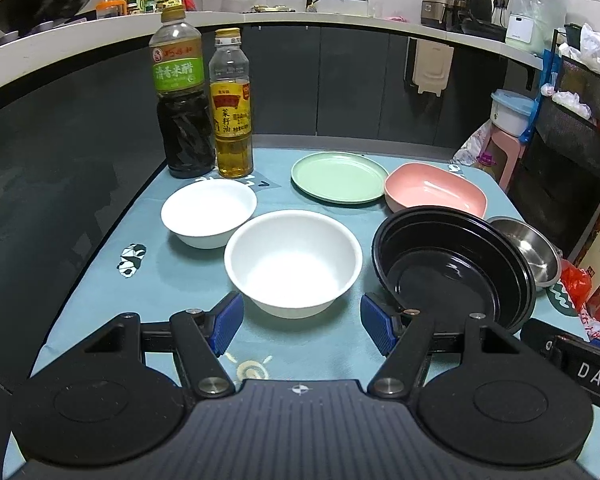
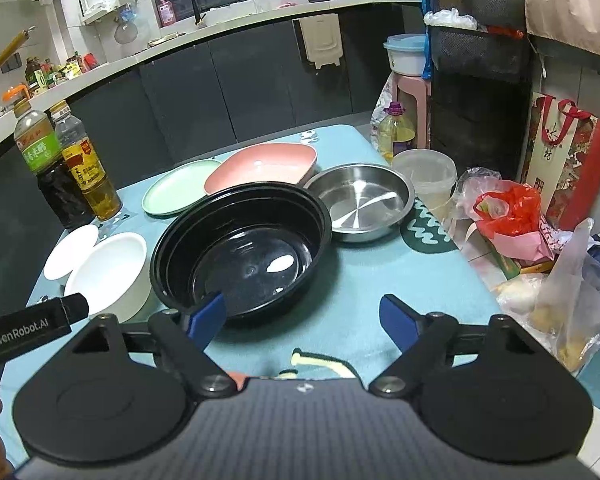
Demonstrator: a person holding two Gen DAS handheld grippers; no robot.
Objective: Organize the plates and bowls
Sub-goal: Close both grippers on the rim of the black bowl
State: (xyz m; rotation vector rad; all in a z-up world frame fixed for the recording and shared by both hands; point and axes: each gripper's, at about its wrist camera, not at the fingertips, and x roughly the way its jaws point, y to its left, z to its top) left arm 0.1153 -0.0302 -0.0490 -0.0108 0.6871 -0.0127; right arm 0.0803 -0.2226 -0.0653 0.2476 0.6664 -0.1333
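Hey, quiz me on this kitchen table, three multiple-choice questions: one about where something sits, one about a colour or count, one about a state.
1. Where is the steel pan?
A. between the two bottles
B. right of the black bowl stack, near the table's right edge
C. inside the pink dish

2. How many white bowls are on the table?
A. one
B. two
C. four

3. How are the left tongs?
A. open, holding nothing
C. shut on the green plate
B. shut on a bottle

Answers:
1 B, it sits just past the black stack in the right wrist view.
2 B, a near white bowl and a far white bowl.
3 A, blue pads stand wide apart either side of the near bowl, untouched.
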